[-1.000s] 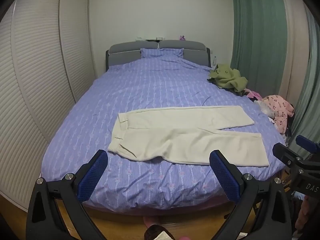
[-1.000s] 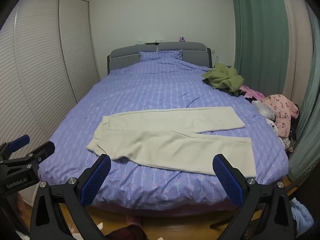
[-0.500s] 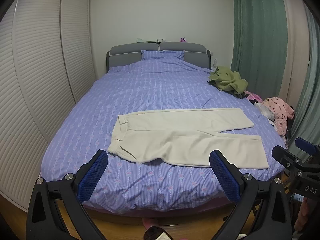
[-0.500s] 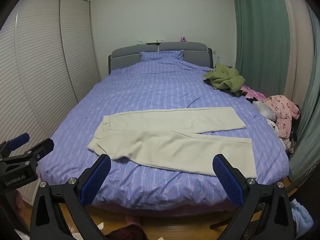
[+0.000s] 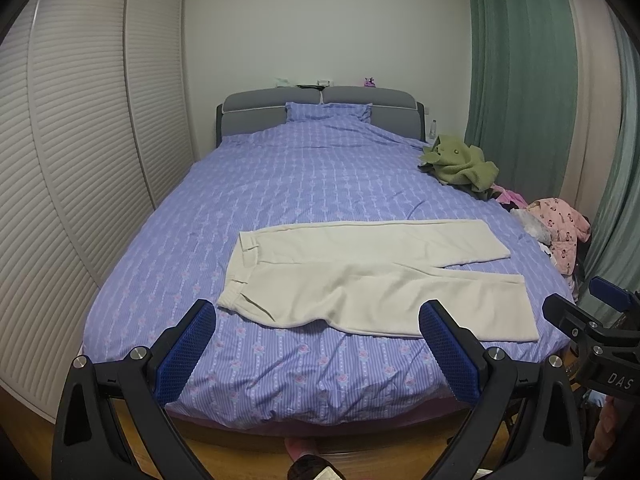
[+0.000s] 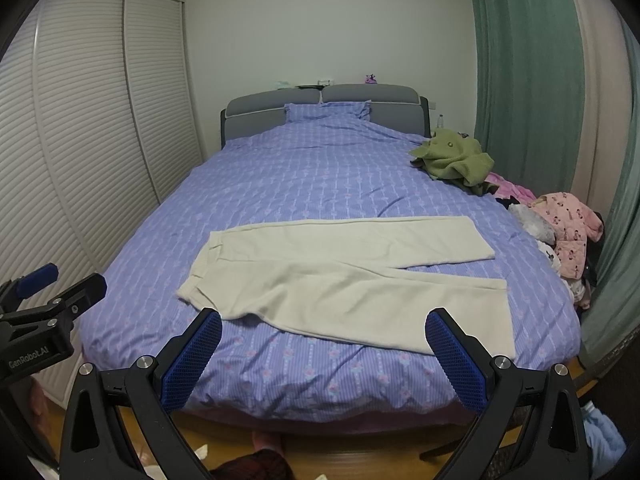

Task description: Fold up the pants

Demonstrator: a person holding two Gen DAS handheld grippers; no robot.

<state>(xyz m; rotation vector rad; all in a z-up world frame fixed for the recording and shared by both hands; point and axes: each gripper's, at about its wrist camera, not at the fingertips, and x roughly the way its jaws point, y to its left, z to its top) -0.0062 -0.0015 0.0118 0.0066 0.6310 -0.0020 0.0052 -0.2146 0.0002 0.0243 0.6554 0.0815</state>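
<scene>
You've tipped your left claw (image 5: 318, 354) upward a little over the past second, so the bed (image 5: 280, 184) and pants (image 5: 372, 276) sit lower in its view; nothing else changed.

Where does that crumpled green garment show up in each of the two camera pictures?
Left wrist view: the green garment lies upper right, on the bed's far right edge near the curtain.
Right wrist view: the green garment sits in the same upper-right area, a little nearer the centre.
Shared landmark: the grey headboard, just left of and behind the garment in both.
</scene>
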